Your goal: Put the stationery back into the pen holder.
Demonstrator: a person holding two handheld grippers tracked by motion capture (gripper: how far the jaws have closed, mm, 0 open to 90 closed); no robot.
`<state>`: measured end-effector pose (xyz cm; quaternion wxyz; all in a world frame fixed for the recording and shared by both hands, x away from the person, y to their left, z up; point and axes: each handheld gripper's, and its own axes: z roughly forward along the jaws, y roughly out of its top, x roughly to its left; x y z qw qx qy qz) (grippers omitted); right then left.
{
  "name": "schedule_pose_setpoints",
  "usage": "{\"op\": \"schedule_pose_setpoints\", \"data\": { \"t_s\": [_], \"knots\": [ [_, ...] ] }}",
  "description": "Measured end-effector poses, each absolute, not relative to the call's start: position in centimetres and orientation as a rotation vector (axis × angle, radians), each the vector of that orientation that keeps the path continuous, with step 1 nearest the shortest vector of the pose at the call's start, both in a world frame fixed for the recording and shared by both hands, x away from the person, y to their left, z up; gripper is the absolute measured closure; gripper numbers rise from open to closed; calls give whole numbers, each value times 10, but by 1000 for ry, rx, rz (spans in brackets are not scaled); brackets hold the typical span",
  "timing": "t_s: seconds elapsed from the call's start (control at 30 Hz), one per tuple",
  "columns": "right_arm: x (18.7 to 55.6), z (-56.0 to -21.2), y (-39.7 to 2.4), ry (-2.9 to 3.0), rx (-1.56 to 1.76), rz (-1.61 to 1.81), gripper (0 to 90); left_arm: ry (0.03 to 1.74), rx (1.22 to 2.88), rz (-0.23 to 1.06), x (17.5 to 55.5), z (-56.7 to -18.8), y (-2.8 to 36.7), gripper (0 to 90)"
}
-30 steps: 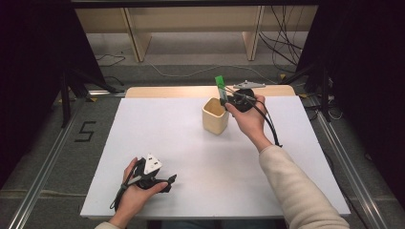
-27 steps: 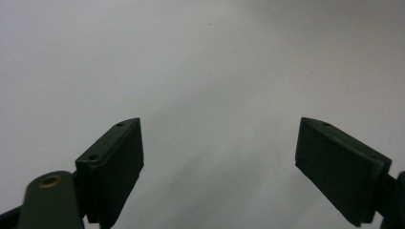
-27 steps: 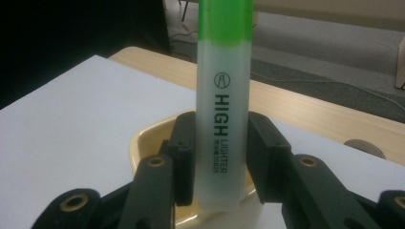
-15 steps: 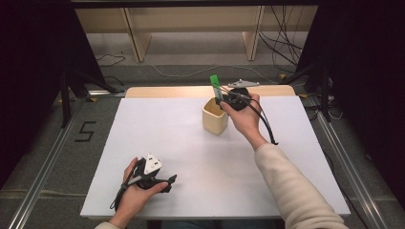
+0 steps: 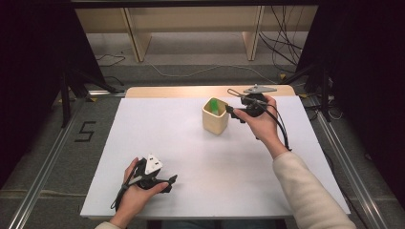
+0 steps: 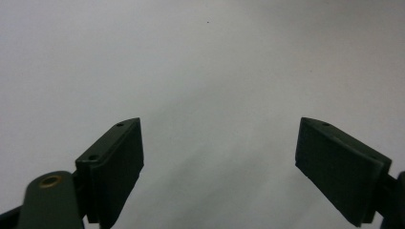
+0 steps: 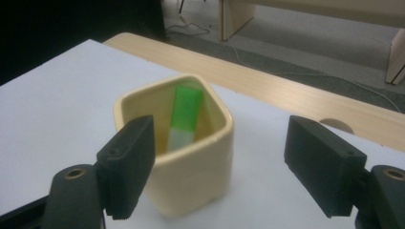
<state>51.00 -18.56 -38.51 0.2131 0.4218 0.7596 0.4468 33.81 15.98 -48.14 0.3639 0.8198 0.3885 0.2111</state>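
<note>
My right gripper has just opened, jaws empty; the green marker leans inside the cup. I should back away without nudging it. My left gripper rests open.

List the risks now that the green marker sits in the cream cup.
1. The right gripper has just opened its fingers and hangs close beside the cream square ceramic cup; a careless pull-back might clip the rim and tip it.
2. The green flat marker leans against the cup's inner wall, so a bump may rattle it or shift the cup.
3. The gripper's black cable trails over the white table and might snag.
</note>
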Motion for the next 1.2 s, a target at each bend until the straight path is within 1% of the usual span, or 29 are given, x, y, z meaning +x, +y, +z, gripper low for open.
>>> {"op": "schedule_pose_setpoints", "data": {
  "t_s": [0.3,0.83,1.2],
  "knots": [
    [488,-394,-212,2151,1162,1217,272,1006,2108,544,338,-482,160,166],
    [459,-407,-237,2191,1161,1182,280,1013,2104,555,339,-482,160,165],
    [438,-423,-257,2240,1181,1151,285,1014,2107,557,338,-482,161,166]
  ]
}}
